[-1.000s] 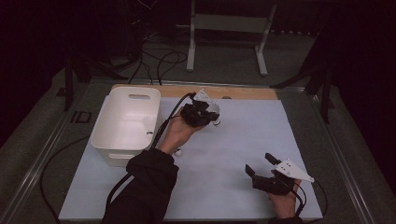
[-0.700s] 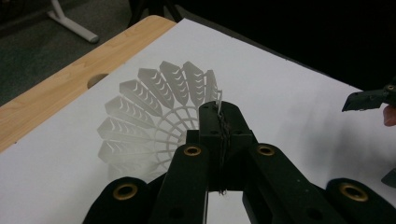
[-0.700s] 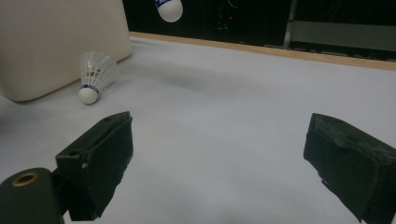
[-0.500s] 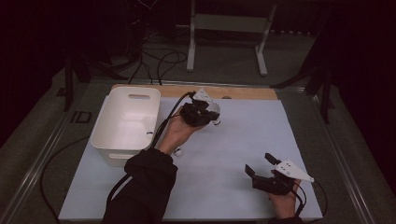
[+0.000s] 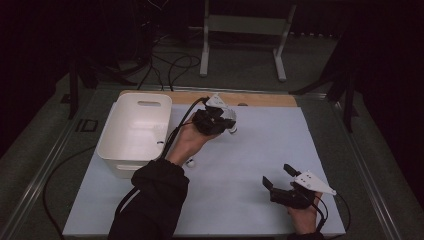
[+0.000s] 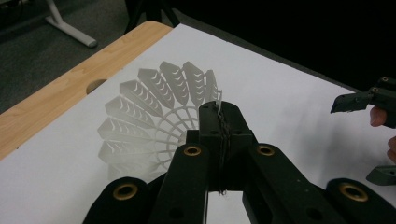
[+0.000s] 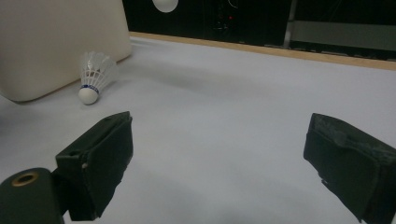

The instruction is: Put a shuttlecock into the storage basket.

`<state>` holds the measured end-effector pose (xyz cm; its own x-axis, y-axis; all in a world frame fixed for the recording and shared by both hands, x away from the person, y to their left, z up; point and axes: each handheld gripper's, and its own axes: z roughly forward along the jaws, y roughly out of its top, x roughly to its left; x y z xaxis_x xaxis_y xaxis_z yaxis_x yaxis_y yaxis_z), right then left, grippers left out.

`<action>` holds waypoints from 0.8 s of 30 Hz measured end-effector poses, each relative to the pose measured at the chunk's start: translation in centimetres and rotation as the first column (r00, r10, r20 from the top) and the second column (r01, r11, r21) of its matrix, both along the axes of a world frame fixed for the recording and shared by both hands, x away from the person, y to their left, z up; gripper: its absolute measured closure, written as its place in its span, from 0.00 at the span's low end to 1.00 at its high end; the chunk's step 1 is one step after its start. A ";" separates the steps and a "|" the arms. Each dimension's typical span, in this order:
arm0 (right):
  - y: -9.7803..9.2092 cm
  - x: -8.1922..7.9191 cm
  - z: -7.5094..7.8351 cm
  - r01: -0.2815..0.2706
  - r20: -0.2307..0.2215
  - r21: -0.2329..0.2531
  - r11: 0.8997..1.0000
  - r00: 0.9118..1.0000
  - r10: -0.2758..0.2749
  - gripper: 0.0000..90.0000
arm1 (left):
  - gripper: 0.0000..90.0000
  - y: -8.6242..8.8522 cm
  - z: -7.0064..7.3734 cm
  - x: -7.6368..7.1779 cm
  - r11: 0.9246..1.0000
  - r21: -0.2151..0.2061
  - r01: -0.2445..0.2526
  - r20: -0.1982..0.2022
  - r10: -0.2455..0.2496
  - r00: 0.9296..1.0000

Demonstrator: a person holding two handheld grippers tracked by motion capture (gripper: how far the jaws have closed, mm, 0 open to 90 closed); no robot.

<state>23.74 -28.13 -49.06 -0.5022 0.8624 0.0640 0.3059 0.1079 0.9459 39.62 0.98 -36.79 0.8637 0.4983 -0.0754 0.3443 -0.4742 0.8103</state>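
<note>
Shuttlecock (image 6: pixel 159 112) pinched at its skirt edge by the left gripper (image 6: pixel 219 116), jaws closed flat on a thin strip of the white plastic lattice; the skirt fans out ahead and to the left of the jaws, over the pale sheet near the wooden table edge (image 6: pixel 56 100). In the high view the left gripper (image 5: pixel 216 120) sits just right of the white bin (image 5: pixel 135 131), not yet over it. Judged: pickup done, carry and drop into the bin left.

Second shuttlecock (image 7: pixel 95 74) lies on the sheet ahead and left of the right gripper (image 7: pixel 224 168), beside the bin wall, untouched. Right gripper jaws stand wide apart, holding nothing, low over the sheet.

Materials: skirt moulded, ribbed, vaned like feathers, flimsy; second one has a rounded white cork nose with a blue band. Bin smooth, rigid plastic, rounded corners, slot handle. Jaw pads black, matte, slightly rough.
</note>
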 end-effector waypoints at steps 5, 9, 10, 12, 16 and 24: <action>0.0 0.0 0.0 0.002 -0.004 0.003 1.000 1.000 -0.002 0.09 | 1.00 0.1 0.1 0.0 1.000 -0.004 0.001 -0.001 -0.001 1.000; 0.0 0.0 0.0 0.005 -0.004 0.000 1.000 1.000 -0.005 0.09 | 1.00 0.1 0.3 -0.1 1.000 -0.008 0.008 -0.002 -0.008 1.000; 0.0 0.0 0.0 0.003 -0.003 0.001 1.000 1.000 -0.003 0.09 | 1.00 0.2 0.3 -0.2 1.000 -0.007 0.009 0.000 -0.009 1.000; 0.0 0.0 0.0 0.001 0.002 0.002 1.000 1.000 -0.001 0.09 | 1.00 0.2 0.4 -0.2 1.000 -0.004 0.008 0.001 -0.008 1.000; 0.0 0.0 0.0 0.002 0.000 0.000 1.000 1.000 -0.002 0.09 | 1.00 0.4 0.7 -0.4 1.000 -0.006 0.008 0.002 -0.008 1.000; 0.0 0.0 0.0 0.002 0.000 0.001 1.000 1.000 -0.002 0.09 | 1.00 0.6 0.9 -0.6 1.000 -0.003 0.017 0.005 -0.017 1.000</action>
